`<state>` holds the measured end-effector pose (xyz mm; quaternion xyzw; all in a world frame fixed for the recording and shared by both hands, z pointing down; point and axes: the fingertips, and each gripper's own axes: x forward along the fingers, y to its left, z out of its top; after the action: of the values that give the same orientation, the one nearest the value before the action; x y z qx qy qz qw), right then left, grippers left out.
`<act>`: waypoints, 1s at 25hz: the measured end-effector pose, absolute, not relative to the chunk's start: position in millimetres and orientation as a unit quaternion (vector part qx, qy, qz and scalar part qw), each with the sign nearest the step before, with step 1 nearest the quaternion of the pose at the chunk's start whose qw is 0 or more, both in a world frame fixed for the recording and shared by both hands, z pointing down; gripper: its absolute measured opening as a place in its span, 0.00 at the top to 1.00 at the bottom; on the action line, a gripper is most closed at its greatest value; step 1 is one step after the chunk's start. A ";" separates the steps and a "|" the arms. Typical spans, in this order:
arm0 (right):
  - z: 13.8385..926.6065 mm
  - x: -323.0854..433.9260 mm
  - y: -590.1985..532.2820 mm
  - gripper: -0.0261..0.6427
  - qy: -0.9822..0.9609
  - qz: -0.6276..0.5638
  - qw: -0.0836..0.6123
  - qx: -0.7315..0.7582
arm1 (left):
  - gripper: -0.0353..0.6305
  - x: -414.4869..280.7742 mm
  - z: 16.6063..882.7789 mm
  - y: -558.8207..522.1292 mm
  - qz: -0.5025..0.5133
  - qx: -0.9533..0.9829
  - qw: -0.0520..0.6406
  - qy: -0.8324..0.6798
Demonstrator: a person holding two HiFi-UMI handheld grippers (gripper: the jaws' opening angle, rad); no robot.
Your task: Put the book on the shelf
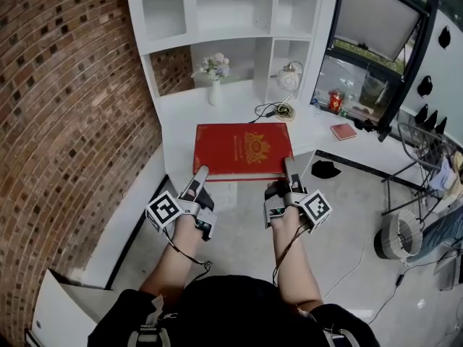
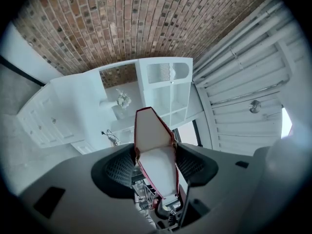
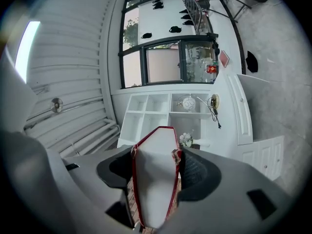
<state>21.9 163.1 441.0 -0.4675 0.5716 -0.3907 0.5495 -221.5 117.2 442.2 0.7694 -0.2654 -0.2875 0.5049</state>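
A large red book (image 1: 242,149) with a gold emblem lies flat, face up, over the white desk (image 1: 177,121), and both grippers hold its near edge. My left gripper (image 1: 200,173) is shut on the near left corner and my right gripper (image 1: 289,165) on the near right corner. The left gripper view has the book's white page edge (image 2: 155,152) clamped between the pads of that gripper (image 2: 155,165). It is likewise clamped (image 3: 155,179) in the right gripper (image 3: 156,165). The white shelf unit (image 1: 231,9) rises behind the desk, its cubbies empty; it also shows as shelf (image 2: 168,89) and shelf (image 3: 158,113).
A vase of flowers (image 1: 215,74) and a round lamp (image 1: 288,78) with a cable stand at the desk's back. A small red notebook (image 1: 343,131) lies on the right ledge, with a black item (image 1: 325,169) nearby. A brick wall (image 1: 65,121) is on the left and a fan (image 1: 396,235) on the floor to the right.
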 end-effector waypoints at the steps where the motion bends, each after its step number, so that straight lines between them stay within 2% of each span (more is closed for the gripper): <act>1: 442.2 28.6 163.5 0.56 0.573 -0.395 0.548 -0.464 | 0.54 -215.1 442.3 119.3 -0.290 0.768 0.503 -0.270; 10: 437.2 63.4 156.2 0.56 0.593 -0.403 0.535 -0.446 | 0.55 -180.6 442.6 123.9 -0.304 0.757 0.502 -0.287; 20: 441.0 89.2 101.9 0.56 0.603 -0.404 0.522 -0.447 | 0.55 -153.0 444.7 70.5 -0.320 0.754 0.501 -0.278; 25: 468.1 96.8 85.1 0.56 0.609 -0.393 0.531 -0.440 | 0.55 -145.4 473.4 48.9 -0.323 0.765 0.486 -0.273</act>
<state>96.8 85.1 468.1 -0.4398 0.6087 -0.3931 0.5306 -145.4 48.9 473.4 0.7649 -0.2731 -0.3227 0.4861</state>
